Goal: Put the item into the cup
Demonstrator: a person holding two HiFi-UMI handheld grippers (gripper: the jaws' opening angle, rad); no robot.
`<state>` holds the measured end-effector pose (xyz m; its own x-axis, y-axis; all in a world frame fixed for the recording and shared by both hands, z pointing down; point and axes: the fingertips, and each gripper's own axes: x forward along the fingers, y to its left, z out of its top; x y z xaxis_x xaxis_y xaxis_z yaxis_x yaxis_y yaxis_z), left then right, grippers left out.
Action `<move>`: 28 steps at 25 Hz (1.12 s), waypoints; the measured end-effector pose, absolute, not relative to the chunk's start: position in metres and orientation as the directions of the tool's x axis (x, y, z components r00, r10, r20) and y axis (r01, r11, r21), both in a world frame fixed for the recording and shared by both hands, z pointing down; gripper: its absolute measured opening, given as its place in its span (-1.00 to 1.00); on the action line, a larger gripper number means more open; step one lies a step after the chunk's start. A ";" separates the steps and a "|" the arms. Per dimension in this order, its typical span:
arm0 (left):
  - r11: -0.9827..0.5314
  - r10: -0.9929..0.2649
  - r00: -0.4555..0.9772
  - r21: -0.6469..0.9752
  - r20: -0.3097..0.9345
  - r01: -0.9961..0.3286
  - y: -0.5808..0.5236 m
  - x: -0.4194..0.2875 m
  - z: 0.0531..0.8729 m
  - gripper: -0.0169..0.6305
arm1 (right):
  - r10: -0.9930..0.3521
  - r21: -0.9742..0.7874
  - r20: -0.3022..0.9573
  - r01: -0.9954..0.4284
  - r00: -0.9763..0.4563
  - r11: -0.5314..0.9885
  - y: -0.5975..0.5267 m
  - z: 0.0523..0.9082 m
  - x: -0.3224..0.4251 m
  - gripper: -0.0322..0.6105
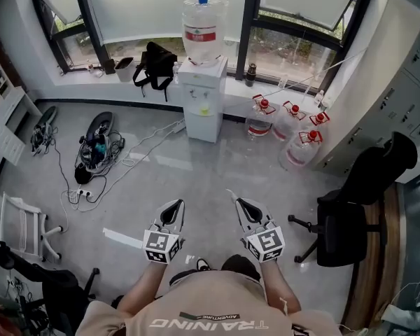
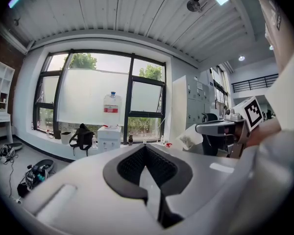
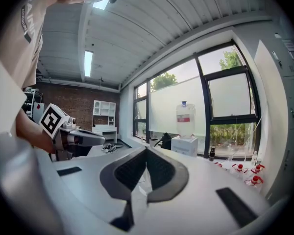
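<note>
No cup and no item show in any view. In the head view my left gripper (image 1: pixel 173 207) and right gripper (image 1: pixel 241 204) are held side by side in front of my body, above the grey floor, both pointing toward the window. Each is shut with nothing between its jaws. The left gripper view shows the left gripper (image 2: pixel 146 148) with its black pads meeting at the tip, and the right gripper (image 2: pixel 220 127) off to its right. In the right gripper view the right gripper (image 3: pixel 147 150) is closed the same way, with the left gripper (image 3: pixel 82 138) at its left.
A white water dispenser (image 1: pixel 202 96) with a bottle stands under the window. Several water jugs (image 1: pixel 294 128) sit to its right. A black office chair (image 1: pixel 350 222) is at the right, a white chair (image 1: pixel 21 229) at the left, cables and gear (image 1: pixel 94 145) on the floor.
</note>
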<state>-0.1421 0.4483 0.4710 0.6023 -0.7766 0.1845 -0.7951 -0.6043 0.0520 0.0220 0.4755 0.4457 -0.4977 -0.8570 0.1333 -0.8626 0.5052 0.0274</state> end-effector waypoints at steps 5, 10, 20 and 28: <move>-0.617 -0.768 0.617 0.060 0.170 -0.785 0.432 -0.145 0.466 -0.92 | -0.864 0.027 0.145 -0.871 -0.483 0.491 0.461 0.446 0.017 -0.86; -0.601 -0.777 0.602 0.065 0.185 -0.796 0.408 -0.142 0.473 -0.92 | -0.857 0.029 0.139 -0.863 -0.496 0.504 0.433 0.448 0.024 -0.86; -0.546 -0.822 0.545 0.043 0.164 -0.837 0.333 -0.124 0.462 -0.92 | -0.817 0.045 0.131 -0.820 -0.561 0.570 0.340 0.446 0.051 -0.86; -0.512 -0.837 0.516 0.076 0.182 -0.856 0.279 -0.094 0.471 -0.92 | -0.785 0.025 0.132 -0.790 -0.605 0.613 0.272 0.460 0.075 -0.86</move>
